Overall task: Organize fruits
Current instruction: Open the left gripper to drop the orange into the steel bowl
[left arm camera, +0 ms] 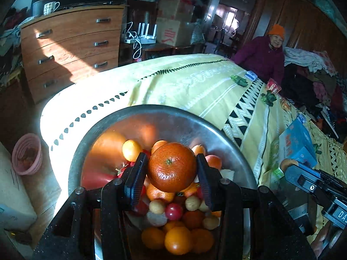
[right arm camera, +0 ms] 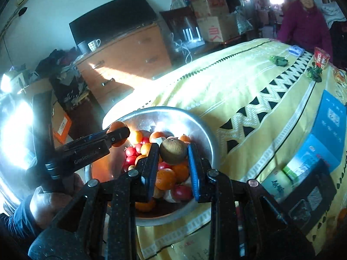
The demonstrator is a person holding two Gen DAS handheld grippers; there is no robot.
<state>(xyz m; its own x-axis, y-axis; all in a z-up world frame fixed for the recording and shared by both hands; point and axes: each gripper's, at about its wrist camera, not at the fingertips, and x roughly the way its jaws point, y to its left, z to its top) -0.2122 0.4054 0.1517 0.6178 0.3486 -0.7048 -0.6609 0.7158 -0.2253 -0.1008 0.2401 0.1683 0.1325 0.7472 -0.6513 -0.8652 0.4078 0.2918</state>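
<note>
A metal bowl (left arm camera: pixel 164 110) holds several oranges, small red fruits and small pale round fruits on the yellow cloth. My left gripper (left arm camera: pixel 171 156) is shut on a mandarin orange (left arm camera: pixel 172 166) and hangs above the bowl. In the right wrist view my right gripper (right arm camera: pixel 173 147) is shut on a brown round fruit (right arm camera: pixel 173 151), also over the bowl (right arm camera: pixel 195 117). The left gripper (right arm camera: pixel 118 134) shows there at the left with the mandarin orange (right arm camera: pixel 117 126) in it and a hand on its handle. The right gripper (left arm camera: pixel 289 165) shows at the right edge of the left wrist view.
The table under the yellow patterned cloth (left arm camera: pixel 195 82) carries a blue box (left arm camera: pixel 297 143), snack packets and small green toys (left arm camera: pixel 238 80). A person in a purple coat (left arm camera: pixel 264 58) sits at the far end. A wooden dresser (left arm camera: pixel 71 47) and a pink basket (left arm camera: pixel 27 153) stand at the left.
</note>
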